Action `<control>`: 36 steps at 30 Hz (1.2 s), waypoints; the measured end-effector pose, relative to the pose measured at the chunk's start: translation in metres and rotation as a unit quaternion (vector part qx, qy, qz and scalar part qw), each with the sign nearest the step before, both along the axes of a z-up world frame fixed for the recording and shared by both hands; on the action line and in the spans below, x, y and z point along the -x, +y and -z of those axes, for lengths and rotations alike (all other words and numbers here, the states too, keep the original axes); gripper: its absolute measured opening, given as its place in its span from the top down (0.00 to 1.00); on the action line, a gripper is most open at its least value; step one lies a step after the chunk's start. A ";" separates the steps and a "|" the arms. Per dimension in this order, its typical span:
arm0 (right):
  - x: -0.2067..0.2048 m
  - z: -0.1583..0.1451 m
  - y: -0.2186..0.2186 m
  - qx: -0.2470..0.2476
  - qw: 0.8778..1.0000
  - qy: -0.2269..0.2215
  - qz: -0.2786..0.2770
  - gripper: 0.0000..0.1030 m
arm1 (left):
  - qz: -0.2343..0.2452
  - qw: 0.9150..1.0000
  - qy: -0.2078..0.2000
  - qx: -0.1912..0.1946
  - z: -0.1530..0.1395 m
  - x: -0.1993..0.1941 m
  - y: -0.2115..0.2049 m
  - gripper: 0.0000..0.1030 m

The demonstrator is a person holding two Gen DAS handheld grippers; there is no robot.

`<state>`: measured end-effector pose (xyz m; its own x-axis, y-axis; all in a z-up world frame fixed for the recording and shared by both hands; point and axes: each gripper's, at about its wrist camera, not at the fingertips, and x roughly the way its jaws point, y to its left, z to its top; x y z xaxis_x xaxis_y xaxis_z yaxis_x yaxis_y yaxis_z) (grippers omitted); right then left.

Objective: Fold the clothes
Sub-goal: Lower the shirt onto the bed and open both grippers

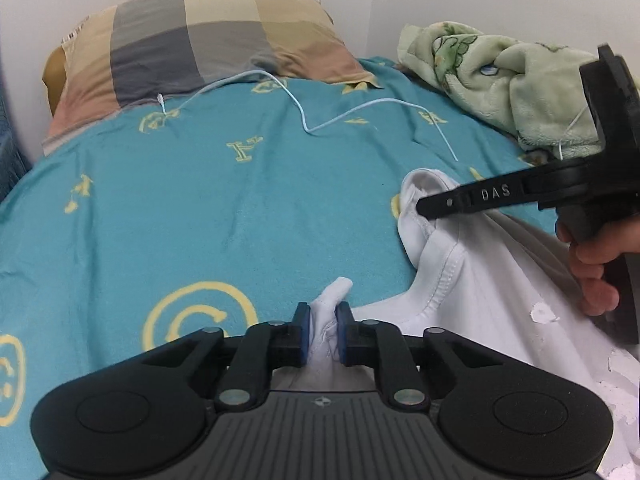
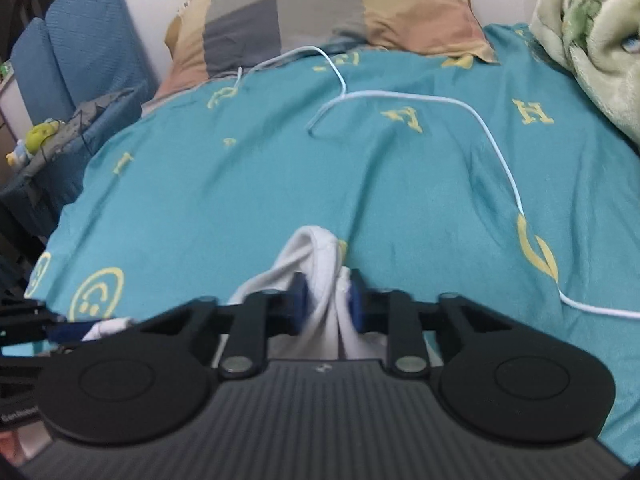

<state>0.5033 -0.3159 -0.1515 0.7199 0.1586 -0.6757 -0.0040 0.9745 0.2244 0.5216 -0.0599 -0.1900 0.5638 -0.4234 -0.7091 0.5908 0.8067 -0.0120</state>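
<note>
A white garment (image 1: pixel 472 280) lies on the teal bedspread (image 1: pixel 224 208) at the lower right of the left wrist view. My left gripper (image 1: pixel 323 332) is shut on a bunched fold of its white cloth, which pokes up between the blue pads. My right gripper (image 1: pixel 420 204) reaches in from the right and pinches the garment's hemmed edge, with a hand (image 1: pixel 592 268) on its grip. In the right wrist view my right gripper (image 2: pixel 326 304) is shut on the white garment (image 2: pixel 316 256), whose collar-like edge loops up past the fingertips. The left gripper's tip shows at that view's far left edge.
A checked pillow (image 1: pixel 200 44) lies at the head of the bed. A crumpled green blanket (image 1: pixel 500 80) sits at the far right. A thin white cable (image 1: pixel 320 120) snakes across the bedspread. Blue cushions (image 2: pixel 76 48) and a cluttered side surface (image 2: pixel 52 136) stand left of the bed.
</note>
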 end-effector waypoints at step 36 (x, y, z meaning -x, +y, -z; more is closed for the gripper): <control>0.113 -0.083 0.016 -0.023 0.992 -0.114 0.039 0.30 | -0.201 0.977 -0.024 0.070 -0.108 0.099 0.097 0.45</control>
